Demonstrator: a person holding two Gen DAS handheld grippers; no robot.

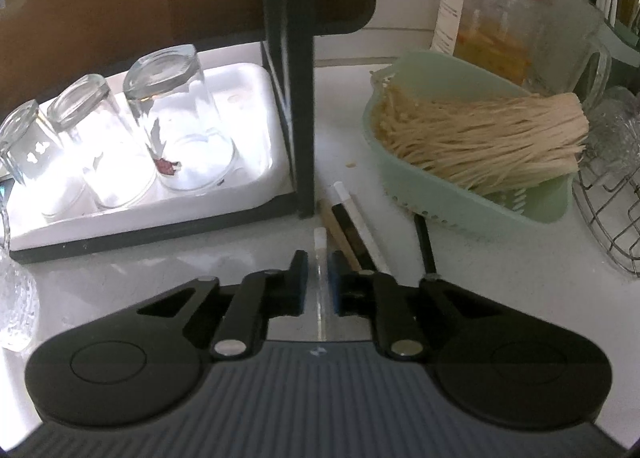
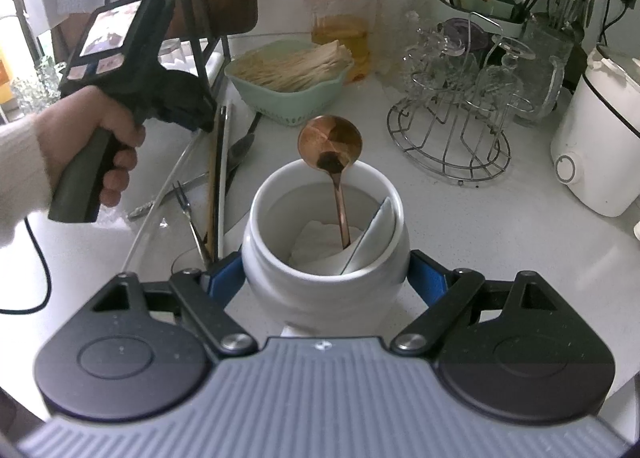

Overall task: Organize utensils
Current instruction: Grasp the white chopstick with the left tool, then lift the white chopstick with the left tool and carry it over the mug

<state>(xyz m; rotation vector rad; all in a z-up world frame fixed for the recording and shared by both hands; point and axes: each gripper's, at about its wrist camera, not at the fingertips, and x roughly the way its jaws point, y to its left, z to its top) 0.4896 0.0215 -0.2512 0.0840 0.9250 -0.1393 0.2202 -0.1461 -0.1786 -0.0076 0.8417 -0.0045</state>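
White surface [image 1: 200, 270] carries everything here. The left gripper [image 1: 318, 278] points down at it, its jaws drawn in around a thin clear straw [image 1: 320, 258] with a white tip; the blue pads sit right at its sides, pinching it. Just beyond lie more loose utensils: a white-tipped stick [image 1: 352, 209], a dark chopstick [image 1: 348, 230] and a wooden one [image 1: 336, 230], side by side and angled toward a black rack post [image 1: 300, 97]. Left of the post, three upturned glasses [image 1: 176, 121] stand on a white tray [image 1: 256, 185]. To the right, a green basket [image 1: 420, 185] holds a bundle of pale noodles [image 1: 480, 133], with a red-lidded jar [image 1: 492, 9] behind it.

From the right wrist view, the right gripper [image 2: 326, 270] has its jaws spread wide and pressed on both sides of a white crock [image 2: 320, 290]. Inside the crock stand a copper spoon [image 2: 330, 145], bowl up, and a white ceramic spoon [image 2: 376, 234]. A hand [image 2: 84, 137] grips the left gripper's handle over the loose utensils, among them a small fork [image 2: 184, 197]. A wire glass rack [image 2: 452, 129] and a white cooker [image 2: 596, 137] stand to the right.
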